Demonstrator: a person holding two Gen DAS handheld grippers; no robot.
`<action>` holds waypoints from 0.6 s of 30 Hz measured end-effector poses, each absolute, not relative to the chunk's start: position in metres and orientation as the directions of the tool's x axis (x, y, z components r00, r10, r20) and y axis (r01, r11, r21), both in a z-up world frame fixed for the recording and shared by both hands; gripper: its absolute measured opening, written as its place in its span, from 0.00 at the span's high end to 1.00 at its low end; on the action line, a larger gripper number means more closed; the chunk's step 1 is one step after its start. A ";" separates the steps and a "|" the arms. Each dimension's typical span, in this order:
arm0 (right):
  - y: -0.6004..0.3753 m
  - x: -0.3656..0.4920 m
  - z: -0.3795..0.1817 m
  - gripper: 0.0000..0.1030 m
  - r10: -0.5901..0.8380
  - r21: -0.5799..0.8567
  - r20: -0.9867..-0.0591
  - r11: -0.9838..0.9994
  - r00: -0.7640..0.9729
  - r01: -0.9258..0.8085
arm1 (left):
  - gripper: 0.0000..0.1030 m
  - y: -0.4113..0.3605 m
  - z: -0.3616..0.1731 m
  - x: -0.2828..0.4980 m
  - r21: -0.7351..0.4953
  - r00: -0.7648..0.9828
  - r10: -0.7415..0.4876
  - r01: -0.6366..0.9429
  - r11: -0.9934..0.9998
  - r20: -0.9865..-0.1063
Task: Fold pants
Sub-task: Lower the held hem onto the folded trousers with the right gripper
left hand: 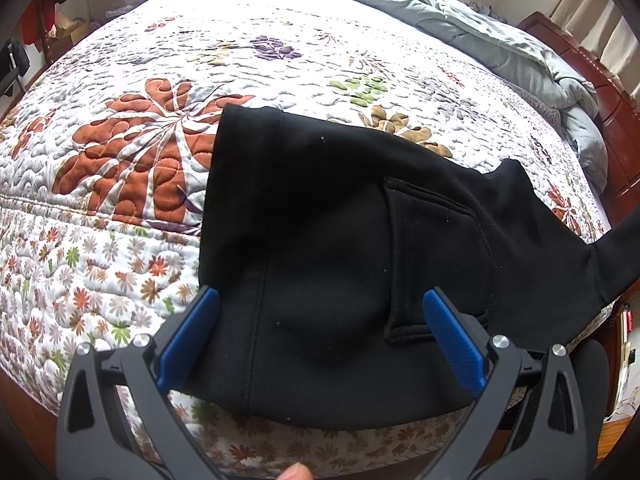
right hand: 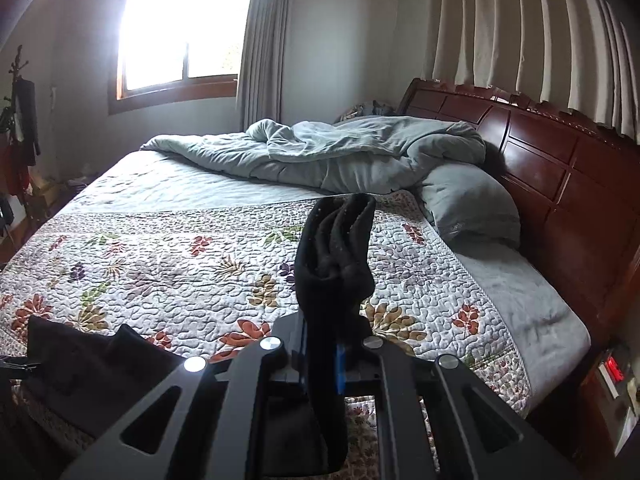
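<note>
Black pants [left hand: 320,220] lie on the quilted bed near its front edge, with a patch pocket [left hand: 436,240] facing up. One end rises off the bed toward the right edge of the left wrist view. My left gripper [left hand: 322,296] hovers just over the pants, open, its blue pads [left hand: 188,340] wide apart and holding nothing. My right gripper [right hand: 336,344] is shut on a bunched end of the pants [right hand: 340,248], which sticks up past the fingers above the bed. The remainder of the pants [right hand: 80,360] lies at lower left in the right wrist view.
The floral quilt [left hand: 120,160] covers the bed. A crumpled grey duvet [right hand: 360,152] and a pillow [right hand: 468,204] lie by the wooden headboard [right hand: 540,152]. A nightstand with a red display [right hand: 612,368] stands at right. A fingertip [left hand: 294,472] shows at the bottom.
</note>
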State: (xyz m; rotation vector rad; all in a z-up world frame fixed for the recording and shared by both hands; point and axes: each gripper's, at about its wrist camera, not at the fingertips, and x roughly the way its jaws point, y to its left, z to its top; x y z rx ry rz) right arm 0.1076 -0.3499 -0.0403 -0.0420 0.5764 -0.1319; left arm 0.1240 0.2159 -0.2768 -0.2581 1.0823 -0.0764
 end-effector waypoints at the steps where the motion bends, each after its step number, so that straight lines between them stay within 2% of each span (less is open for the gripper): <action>1: -0.347 0.108 -0.041 0.91 -0.134 -0.080 -0.541 0.991 0.830 0.108 | 0.02 0.216 -0.277 0.124 -0.250 0.472 -0.191 -0.065 0.966 -0.861; 18: -0.293 0.121 -0.055 0.91 -0.117 -0.177 -0.572 0.984 0.812 0.017 | 0.02 0.225 -0.273 0.117 -0.330 0.507 -0.246 -0.081 0.940 -0.826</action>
